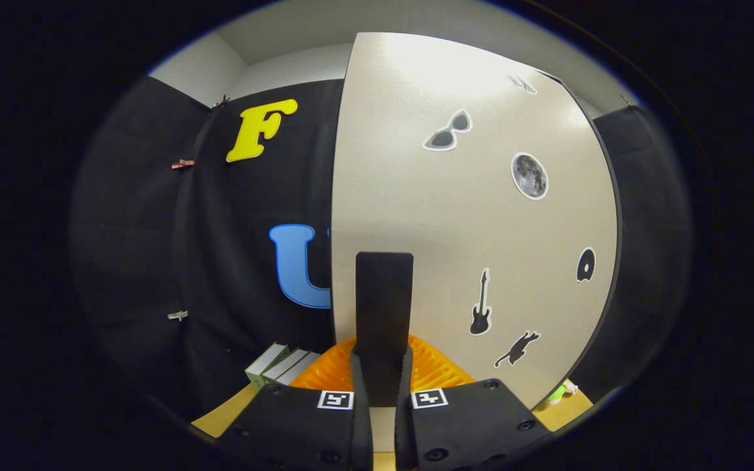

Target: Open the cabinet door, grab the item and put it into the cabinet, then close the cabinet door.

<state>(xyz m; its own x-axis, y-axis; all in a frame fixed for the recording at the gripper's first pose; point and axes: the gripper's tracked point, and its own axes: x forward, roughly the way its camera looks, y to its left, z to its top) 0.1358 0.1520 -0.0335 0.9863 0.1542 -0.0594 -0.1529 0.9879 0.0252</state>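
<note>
The view looks forward along the gripper (pixel 383 376) toward a pale cabinet door (pixel 468 216) that rises just beyond the fingers. The door carries several small stickers: sunglasses (pixel 448 132), a moon (pixel 529 175), a guitar (pixel 480 304), a cat (pixel 518 348) and a small dark disc (pixel 586 265).

A dark, flat, upright handle (pixel 383 307) stands against the door near its left edge, and its lower end sits between the two fingers. The fingers are drawn close together and appear to pinch that handle from both sides, with their toothed inner faces against it.

Behind the handle and low down, an orange ribbed object (pixel 439 366) lies just ahead of the fingers; what it is cannot be told. Left of the fingers, a few pale, flat boxes (pixel 279 366) stand in a leaning row on the wooden table (pixel 226 412). To the right of the fingers, past the door's lower corner, a small green item (pixel 557 392) rests on the table; it may be the thing to be stored, though too little of it shows to be sure.

The cabinet's inside is hidden, and whether the door is shut or ajar cannot be told. Judging from the grip on the handle and the green item out on the table, the task seems to be at its first step, opening the door. Fetching the item, placing it inside and closing the door would all remain.
</note>
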